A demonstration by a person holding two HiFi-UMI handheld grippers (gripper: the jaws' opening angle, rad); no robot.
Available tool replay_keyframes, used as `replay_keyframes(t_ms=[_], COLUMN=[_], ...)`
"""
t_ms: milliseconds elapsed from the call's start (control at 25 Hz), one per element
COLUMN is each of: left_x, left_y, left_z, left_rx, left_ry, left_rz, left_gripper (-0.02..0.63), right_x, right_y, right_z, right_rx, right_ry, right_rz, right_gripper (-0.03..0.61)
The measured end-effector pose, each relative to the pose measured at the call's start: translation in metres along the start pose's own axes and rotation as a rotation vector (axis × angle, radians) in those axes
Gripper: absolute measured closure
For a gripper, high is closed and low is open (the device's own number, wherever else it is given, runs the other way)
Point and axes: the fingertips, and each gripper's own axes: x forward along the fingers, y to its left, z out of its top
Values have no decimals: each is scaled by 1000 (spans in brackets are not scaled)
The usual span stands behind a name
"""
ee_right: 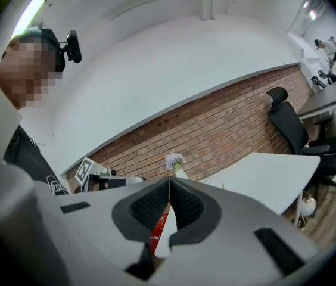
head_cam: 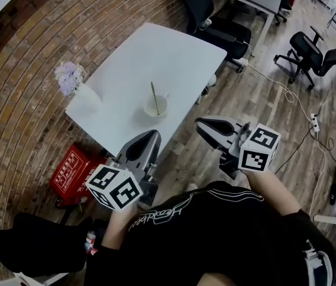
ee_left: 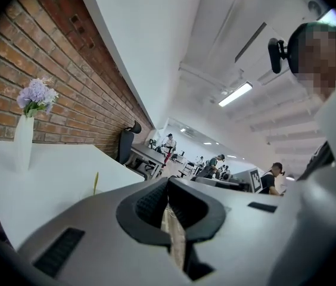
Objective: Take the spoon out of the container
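A pale round container [head_cam: 155,106] stands near the front middle of the white table [head_cam: 126,64], and a thin yellowish spoon [head_cam: 154,95] leans upright in it. My left gripper [head_cam: 151,136] hovers off the table's near edge, just below the container, jaws shut and empty. My right gripper [head_cam: 200,124] is held over the floor to the right of the table, also shut on nothing. In the left gripper view the closed gripper [ee_left: 168,186] points past the table, with the spoon [ee_left: 95,182] handle poking up at left; the container is hidden behind the jaw.
A white vase of purple flowers [head_cam: 74,83] stands at the table's left corner, also visible as the vase [ee_left: 24,140]. A red box [head_cam: 71,171] lies on the floor under the table's near side. Black office chairs [head_cam: 311,51], desks and a cable fill the right.
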Motion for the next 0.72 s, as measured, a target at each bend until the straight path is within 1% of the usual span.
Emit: replay_keyframes(t_ms=[160,400,720], left_x=[3,14,40], left_y=[9,31,72], left_z=[1,4,20], left_rx=[-2,-12,-37], left_ry=[-3,-6,-1], left_rz=[8,47,104], left_gripper=[609,609,609], right_x=[8,27,65], right_y=[-7,-24,-65], right_z=[5,5,12], right_rx=[-14,-1,37], right_ry=[2,18,42], right_rz=[10,46,91], right_gripper=[581,581,581])
